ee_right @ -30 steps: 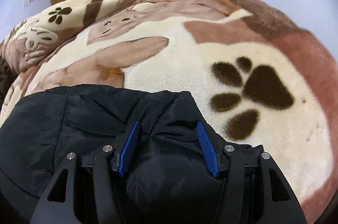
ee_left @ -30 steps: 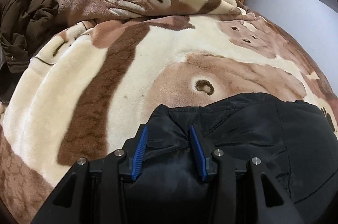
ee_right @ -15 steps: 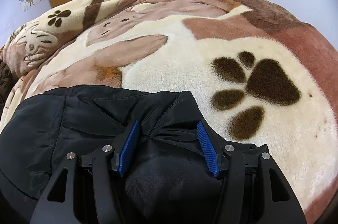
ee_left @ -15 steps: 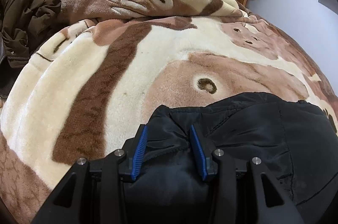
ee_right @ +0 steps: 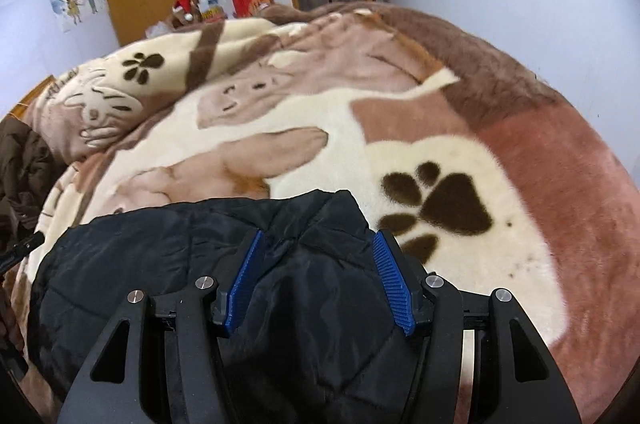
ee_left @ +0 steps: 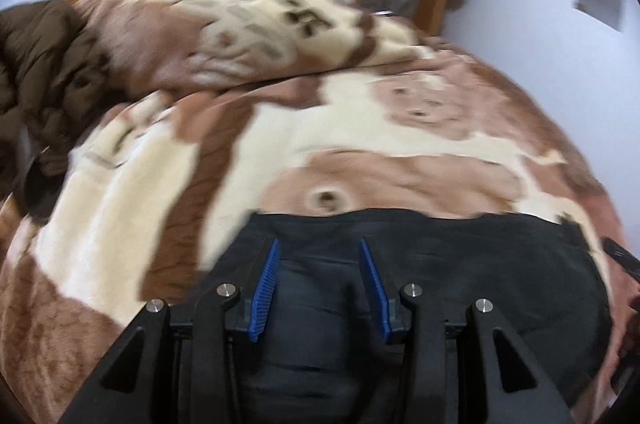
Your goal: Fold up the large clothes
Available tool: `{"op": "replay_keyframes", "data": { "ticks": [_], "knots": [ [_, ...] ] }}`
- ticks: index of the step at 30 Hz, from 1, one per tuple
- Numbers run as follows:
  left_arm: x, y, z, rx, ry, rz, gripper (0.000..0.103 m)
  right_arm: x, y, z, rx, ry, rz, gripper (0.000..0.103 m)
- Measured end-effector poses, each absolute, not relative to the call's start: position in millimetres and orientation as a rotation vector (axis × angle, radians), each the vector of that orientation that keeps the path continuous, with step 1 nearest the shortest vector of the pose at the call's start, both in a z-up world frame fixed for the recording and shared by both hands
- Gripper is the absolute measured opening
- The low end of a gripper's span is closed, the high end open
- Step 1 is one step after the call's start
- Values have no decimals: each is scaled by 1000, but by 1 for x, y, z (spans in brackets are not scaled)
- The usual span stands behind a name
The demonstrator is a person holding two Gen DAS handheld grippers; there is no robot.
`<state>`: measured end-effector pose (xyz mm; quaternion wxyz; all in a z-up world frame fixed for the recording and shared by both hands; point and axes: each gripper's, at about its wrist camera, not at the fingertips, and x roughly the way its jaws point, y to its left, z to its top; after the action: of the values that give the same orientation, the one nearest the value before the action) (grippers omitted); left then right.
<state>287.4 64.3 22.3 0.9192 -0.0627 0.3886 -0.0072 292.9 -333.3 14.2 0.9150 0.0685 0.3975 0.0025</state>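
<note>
While the black jacket (ee_left: 460, 264) lies flat on the blanket (ee_left: 280, 128), near its front edge, the left gripper (ee_left: 319, 256) has that jacket's left corner bunched between its blue pads, jaws clamped on the fabric. Further right, the right gripper (ee_right: 318, 248) pinches the jacket's right corner (ee_right: 336, 208) the same way, just left of the blanket's paw print (ee_right: 444, 204). A brown coat (ee_left: 36, 64) sits off the blanket's far left edge.
</note>
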Motion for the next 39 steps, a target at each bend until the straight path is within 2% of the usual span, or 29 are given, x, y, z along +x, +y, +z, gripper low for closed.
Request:
{"op": "replay_keyframes", "data": {
  "ticks": [5,9,16,23,30,39],
  "knots": [
    [300,2,-9,-10,869,-125,44,304,-335,-28,122,920,-15,57],
    [308,4,-36,-50,887,-110,44,303,-339,-44,141,902,-3,57],
    [296,5,-12,-30,896,-90,44,291,-335,-18,112,906,-17,57],
    [227,34,23,-4,800,-16,44,226,-327,19,87,831,64,58],
    [223,91,-19,-102,934,104,44,221,-344,-19,104,953,30,58],
    [207,79,3,-76,896,88,44,206,-337,8,81,928,41,58]
  ]
}}
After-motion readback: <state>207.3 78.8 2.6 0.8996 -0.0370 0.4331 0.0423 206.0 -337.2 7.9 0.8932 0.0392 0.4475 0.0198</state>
